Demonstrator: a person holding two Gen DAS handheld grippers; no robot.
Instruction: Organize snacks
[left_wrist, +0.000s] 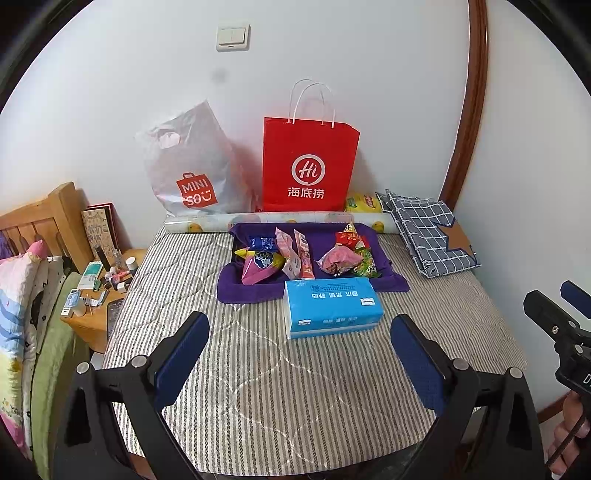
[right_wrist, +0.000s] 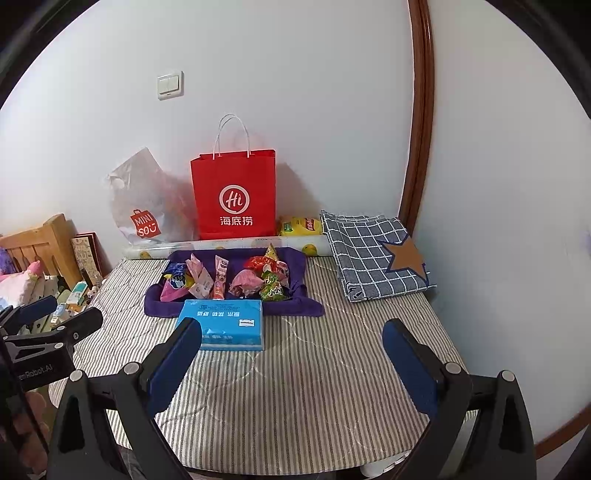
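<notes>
Both grippers have their jaws spread wide and hold nothing. The left gripper (left_wrist: 300, 349) hangs over the near part of the striped mattress (left_wrist: 295, 387), and the right gripper (right_wrist: 291, 356) hangs beside it at about the same height; each one shows at the edge of the other's view.

At the far end, against the white wall, a red paper bag (left_wrist: 310, 162) stands upright with its white handles up. Left of it a grey plastic bag (left_wrist: 188, 166) leans on the wall. In the right corner a folded checked cloth (left_wrist: 424, 236) with a brown star lies on the mattress. A long printed roll (left_wrist: 207, 223) lies along the foot of the bags, and a yellow packet (left_wrist: 364, 203) sits behind it, just beside the red bag.

In front of the roll is a tray lined with a purple cloth (left_wrist: 236, 288). The snacks (left_wrist: 306, 254) lie inside it in two loose groups, pink and blue packets on the left, red and green ones on the right. A blue tissue pack (left_wrist: 332, 306) lies flat, touching the near edge of the purple cloth, between the tray and the grippers.

Left of the mattress, a wooden nightstand (left_wrist: 92, 321) carries small bottles.
</notes>
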